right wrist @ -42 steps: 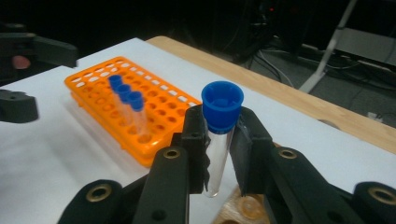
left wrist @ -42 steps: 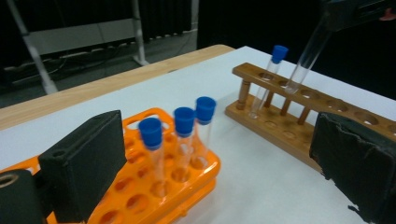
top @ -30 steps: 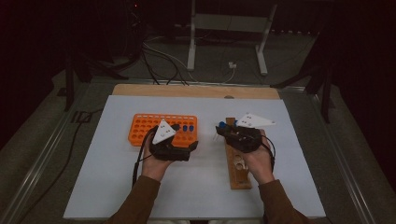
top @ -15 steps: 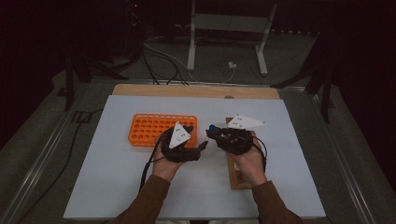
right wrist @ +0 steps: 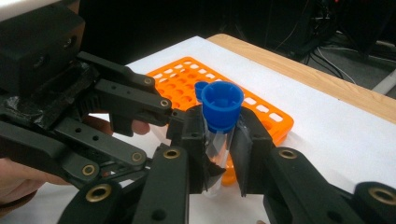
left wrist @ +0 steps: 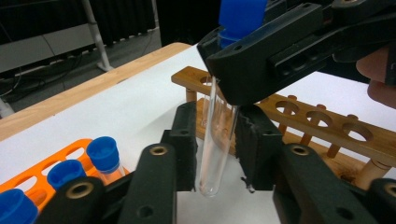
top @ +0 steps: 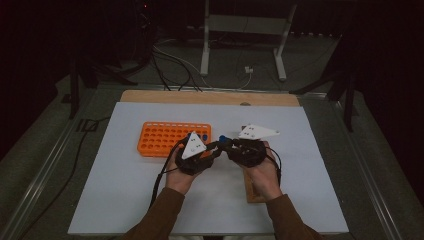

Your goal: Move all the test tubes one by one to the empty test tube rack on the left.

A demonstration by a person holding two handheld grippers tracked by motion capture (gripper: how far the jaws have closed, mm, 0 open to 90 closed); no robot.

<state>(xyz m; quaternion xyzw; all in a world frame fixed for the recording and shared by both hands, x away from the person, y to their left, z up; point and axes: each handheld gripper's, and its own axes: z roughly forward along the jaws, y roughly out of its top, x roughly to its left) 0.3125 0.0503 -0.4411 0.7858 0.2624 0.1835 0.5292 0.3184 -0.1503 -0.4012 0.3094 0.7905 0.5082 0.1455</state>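
A clear test tube (left wrist: 215, 140) with a blue cap (right wrist: 219, 107) hangs upright above the white table, between both grippers. My left gripper (left wrist: 215, 154) has its jaws closed against the tube's lower half. From the other side, my right gripper (right wrist: 218, 149) is shut on the tube just under the cap. In the high view the left gripper (top: 215, 147) and right gripper (top: 223, 143) meet nose to nose at the table's middle, with the blue cap (top: 223, 138) between them.
An orange tube rack (top: 165, 137) lies left of the grippers, with several blue-capped tubes (left wrist: 102, 151) at its near end. A wooden rack (left wrist: 322, 121) with round holes lies under my right hand (top: 262, 175). The white mat (top: 125, 190) has free room at front left.
Left gripper has moved right, away from the orange rack, and right gripper has swung left off the wooden rack. They now meet at the middle with the tube between them.
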